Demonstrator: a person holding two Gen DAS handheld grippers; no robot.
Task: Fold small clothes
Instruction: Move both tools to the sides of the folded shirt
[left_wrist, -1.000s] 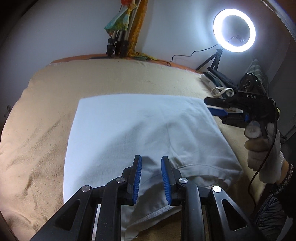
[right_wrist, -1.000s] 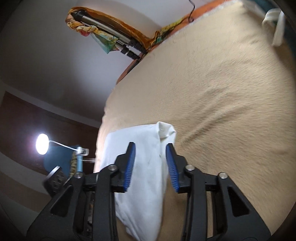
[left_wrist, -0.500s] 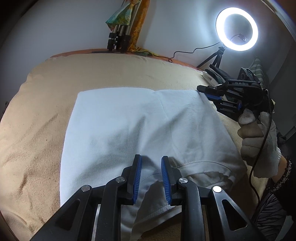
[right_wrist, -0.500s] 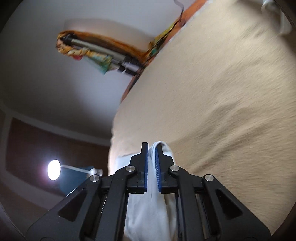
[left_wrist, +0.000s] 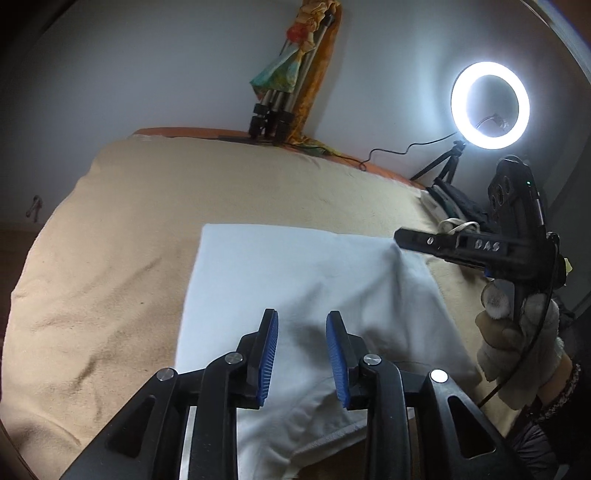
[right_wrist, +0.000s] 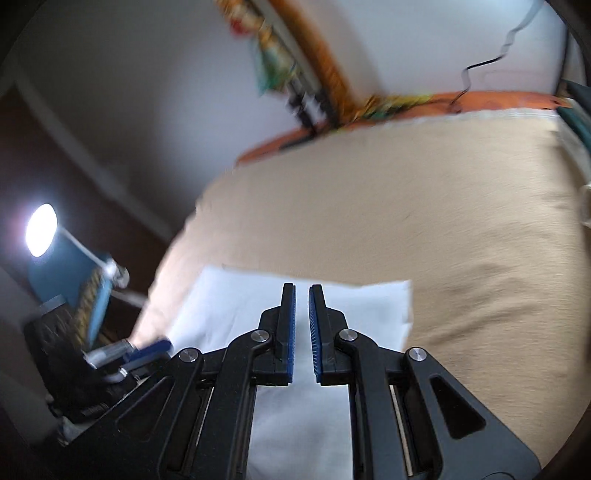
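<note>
From the left wrist: white garment (left_wrist: 295, 288) flat on the beige blanket (left_wrist: 110, 258), long axis running from 6 toward 12 o'clock, straight far edge up top, curved hem nearest; left gripper (left_wrist: 301, 350) narrowly parted, having just opened, pads clear of the cloth below; right gripper (left_wrist: 402, 236) at 3 o'clock in a gloved hand (left_wrist: 517, 332), tip at the garment's far right corner. From the right wrist, blurred: right gripper (right_wrist: 302, 325) all but closed, cloth between the pads impossible to tell; garment (right_wrist: 240, 306) spreading from 6 toward 10 o'clock.

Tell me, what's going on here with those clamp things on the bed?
A person is folding a white garment on a beige blanket. The right gripper, jaws just closed, pinches the garment's far corner and lifts it. The left gripper, jaws just opening, hovers over the near edge.
</note>
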